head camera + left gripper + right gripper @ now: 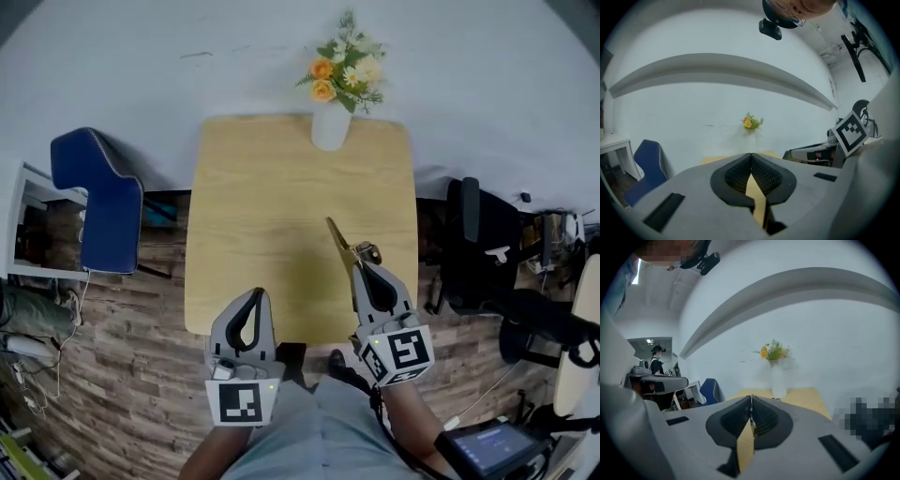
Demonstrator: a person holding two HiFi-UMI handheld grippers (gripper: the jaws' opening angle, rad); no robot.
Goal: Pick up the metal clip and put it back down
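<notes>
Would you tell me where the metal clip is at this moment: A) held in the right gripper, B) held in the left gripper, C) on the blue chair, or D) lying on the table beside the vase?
A: the clip sticks out from the shut jaws of the right gripper, while the left gripper is shut on nothing.

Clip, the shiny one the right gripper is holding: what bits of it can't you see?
Head view: the clip has its near end hidden inside the shut jaws of the right gripper.
Head view: it is too small to tell its shape, and from above I cannot tell whether it touches the table.
Right gripper view: only a thin edge shows between the jaws, which cover the rest.
</notes>
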